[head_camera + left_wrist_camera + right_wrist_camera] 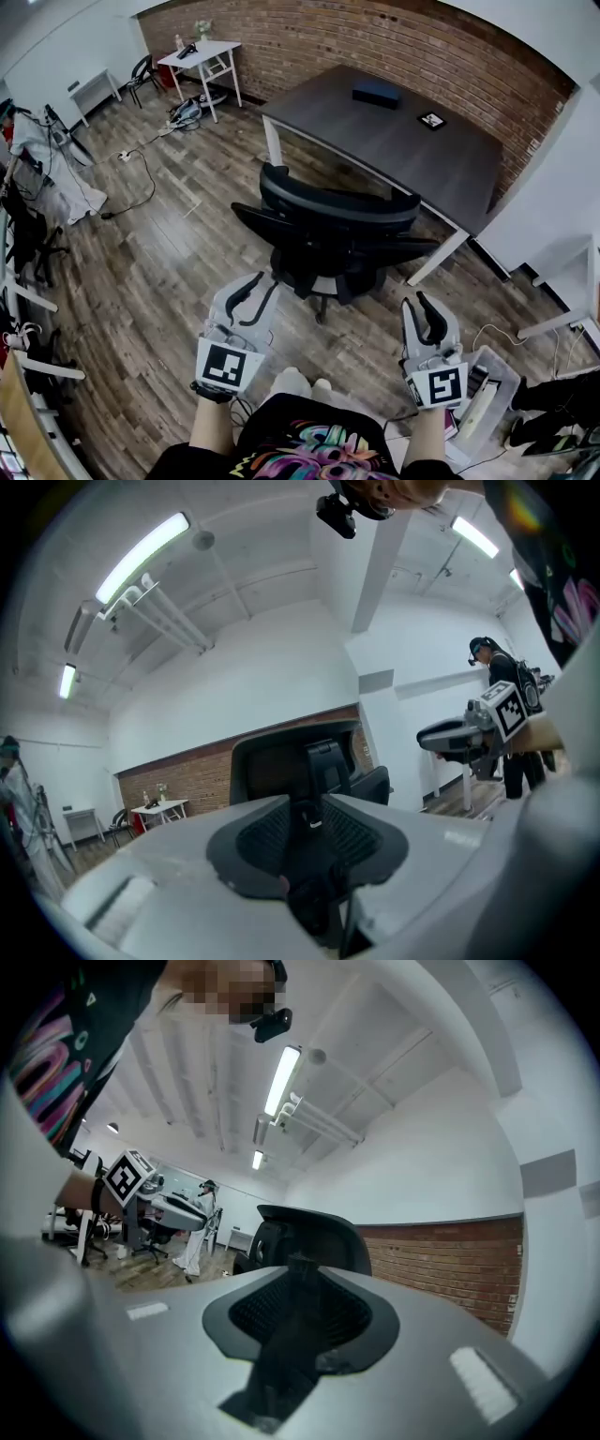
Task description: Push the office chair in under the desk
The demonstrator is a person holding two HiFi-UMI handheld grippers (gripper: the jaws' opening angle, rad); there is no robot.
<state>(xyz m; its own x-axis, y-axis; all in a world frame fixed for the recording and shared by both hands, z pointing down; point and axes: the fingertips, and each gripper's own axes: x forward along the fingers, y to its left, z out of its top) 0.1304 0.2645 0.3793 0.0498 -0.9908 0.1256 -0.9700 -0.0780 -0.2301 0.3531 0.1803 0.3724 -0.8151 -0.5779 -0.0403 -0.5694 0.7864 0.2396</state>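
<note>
A black office chair stands with its back towards me and its seat facing the dark desk; its seat is partly under the desk's near edge. My left gripper hovers short of the chair's left rear. My right gripper hovers off its right rear. Neither touches the chair. Both sets of jaws stand a little apart with nothing between them. The left gripper view looks past the left gripper to the chair back. The right gripper view shows the right gripper below the chair back.
A black box and a marker card lie on the desk. A small white table stands at the back left, with cables across the wood floor. A clear bin sits by my right foot. Another person stands farther off.
</note>
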